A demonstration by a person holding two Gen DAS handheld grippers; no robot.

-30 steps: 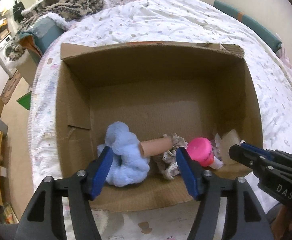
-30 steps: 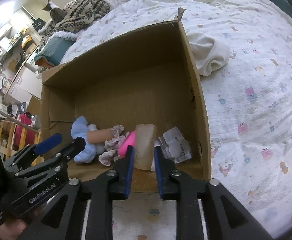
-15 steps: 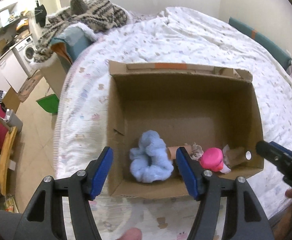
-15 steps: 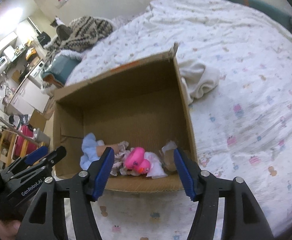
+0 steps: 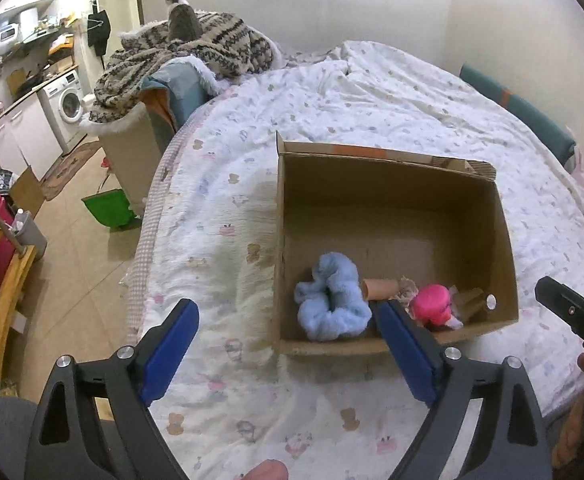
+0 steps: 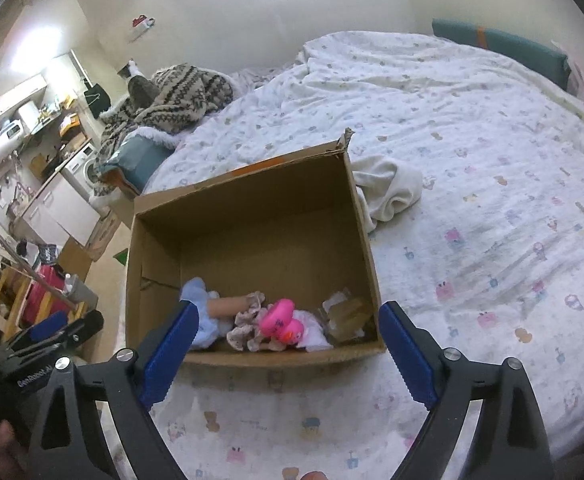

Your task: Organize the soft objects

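Observation:
An open cardboard box (image 5: 396,184) (image 6: 252,184) stands on the bed. Along its near wall lie a fluffy light-blue scrunchie (image 5: 332,300) (image 6: 206,320), a tan cardboard tube (image 5: 380,288) (image 6: 230,306), a frilly patterned cloth (image 6: 248,330), a pink rubber duck (image 5: 432,308) (image 6: 282,318) and a beige crinkled pack (image 6: 346,314). My left gripper (image 5: 288,356) is open and empty, held above the bed in front of the box's left corner. My right gripper (image 6: 288,356) is open and empty, in front of the box's near wall.
A cream cloth (image 6: 388,188) lies on the bed right of the box. A cat (image 5: 182,16) sits on a patterned blanket (image 5: 188,56) at the bed's far left. The floor left of the bed holds a green dustpan (image 5: 110,208) and a wooden chair (image 5: 0,280).
The right gripper opened and let go of the beige pack, which now lies in the box. Both grippers pulled back and up from the box; the left view swung left.

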